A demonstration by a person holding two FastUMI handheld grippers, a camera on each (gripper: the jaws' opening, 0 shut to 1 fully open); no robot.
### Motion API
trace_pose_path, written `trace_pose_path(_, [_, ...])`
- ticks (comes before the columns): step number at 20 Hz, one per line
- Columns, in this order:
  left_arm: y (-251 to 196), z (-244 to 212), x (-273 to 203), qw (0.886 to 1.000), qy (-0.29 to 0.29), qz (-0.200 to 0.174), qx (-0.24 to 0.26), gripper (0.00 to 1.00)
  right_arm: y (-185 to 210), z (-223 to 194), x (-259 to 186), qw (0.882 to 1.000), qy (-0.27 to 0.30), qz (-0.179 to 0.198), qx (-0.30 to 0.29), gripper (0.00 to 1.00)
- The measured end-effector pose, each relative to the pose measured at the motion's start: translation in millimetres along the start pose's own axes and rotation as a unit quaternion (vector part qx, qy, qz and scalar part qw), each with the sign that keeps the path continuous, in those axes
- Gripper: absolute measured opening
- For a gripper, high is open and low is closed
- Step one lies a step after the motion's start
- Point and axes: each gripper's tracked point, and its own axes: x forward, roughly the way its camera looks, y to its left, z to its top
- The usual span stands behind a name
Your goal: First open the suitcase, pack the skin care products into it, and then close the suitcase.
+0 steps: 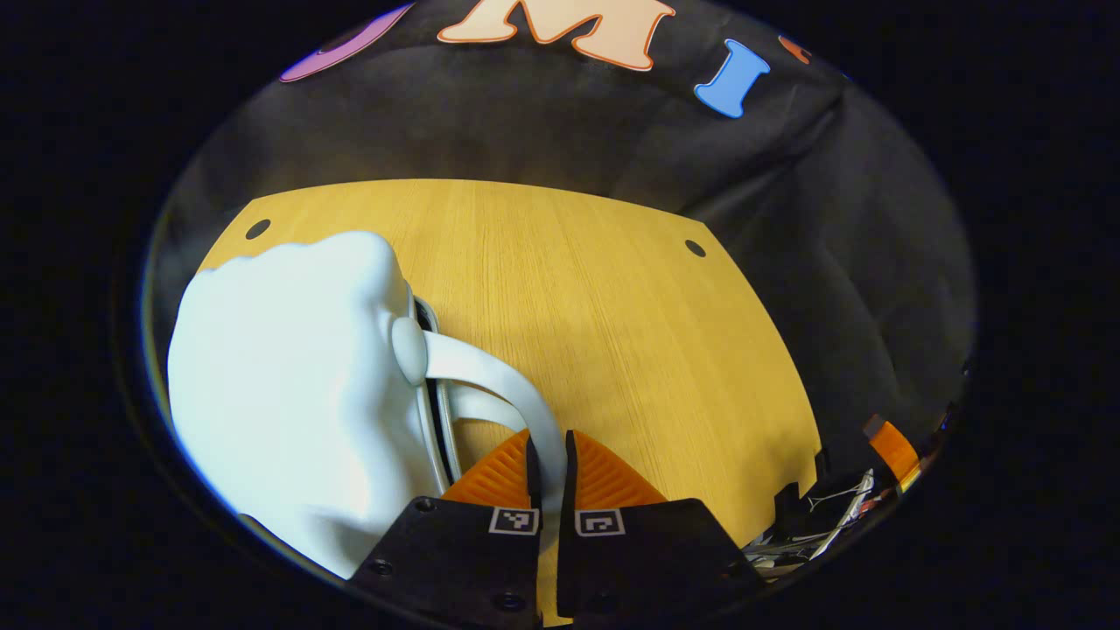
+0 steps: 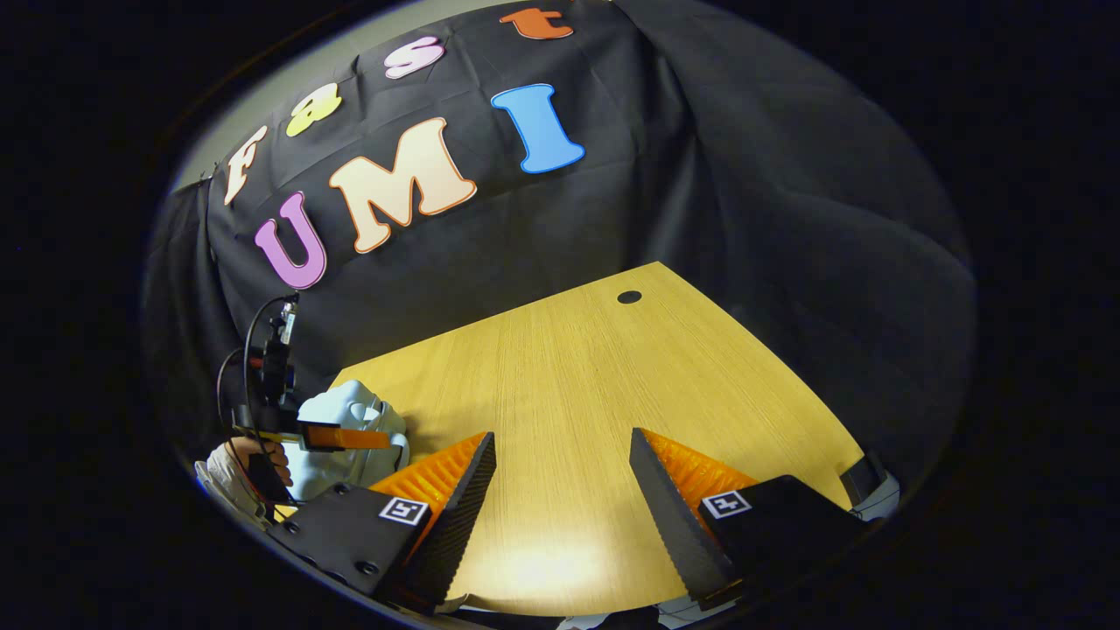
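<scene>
On the left side of the left gripper view, the suitcase (image 1: 289, 394) lay on the wooden counter (image 1: 595, 315), near its left edge. It was a small, pale, hard-shelled case with rounded moulded contours, and its two halves met at a seam facing the camera. From a round boss on the shell a curved carry handle (image 1: 499, 376) arched out toward the lower middle of the view. The left hand-held gripper (image 1: 549, 455) was closed almost fully, both fingers pressed on the lower end of that handle.

The glossy shell looked stiff and probably slippery, so the broad curved faces would offer a two-finger grip poor purchase. The handle seemed the sensible place to hold: thin enough to clamp, rigid, and fixed to the case. The case looked light, likely to slide or tip on the smooth counter if pulled sideways rather than lifted.

In the right gripper view, the suitcase (image 2: 350, 433) sat at the far left with the other gripper and a hand beside it. The right hand-held gripper (image 2: 560, 464) hung over bare counter, well apart from the case, fingers spread wide and holding nothing.
</scene>
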Motion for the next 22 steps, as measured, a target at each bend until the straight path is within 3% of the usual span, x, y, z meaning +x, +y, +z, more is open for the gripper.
trace_pose_path(2, [5.7,-0.8,6.3,0.999,-0.015,0.044,-0.001,0.08,-4.4,2.5,0.2,1.000,0.000,0.010,-0.004,0.98])
trace_pose_path(4, [-4.6,6.6,4.2,0.997,-0.055,0.060,0.000,0.24,-6.0,7.3,3.1,1.000,0.000,0.027,-0.015,0.98])
trace_pose_path(5, [-12.6,13.1,-0.4,0.994,-0.081,0.075,0.008,0.47,-6.6,10.9,3.2,0.999,-0.002,0.038,-0.022,0.93])
trace_pose_path(7, [-22.0,39.4,-25.7,0.979,-0.160,0.122,0.039,0.92,-6.3,26.6,4.9,0.997,-0.020,0.059,-0.043,0.98])
trace_pose_path(8, [-26.6,55.4,-50.2,0.967,-0.206,0.144,0.048,0.99,-6.1,38.3,3.6,0.996,-0.035,0.066,-0.055,0.98])
trace_pose_path(12, [-59.4,94.4,-170.4,0.898,-0.382,0.213,0.052,0.96,10.8,103.5,-18.8,0.984,-0.130,0.088,-0.085,0.98])
trace_pose_path(14, [-75.4,98.9,-215.7,0.873,-0.432,0.220,0.048,0.97,25.2,133.4,-36.2,0.974,-0.184,0.094,-0.094,0.99])
trace_pose_path(18, [-88.2,101.6,-267.8,0.858,-0.463,0.208,0.074,0.96,62.7,168.0,-77.5,0.952,-0.268,0.101,-0.107,0.99])
trace_pose_path(22, [-95.7,102.2,-304.1,0.840,-0.496,0.194,0.100,0.96,93.1,171.8,-110.7,0.939,-0.303,0.108,-0.117,0.98])
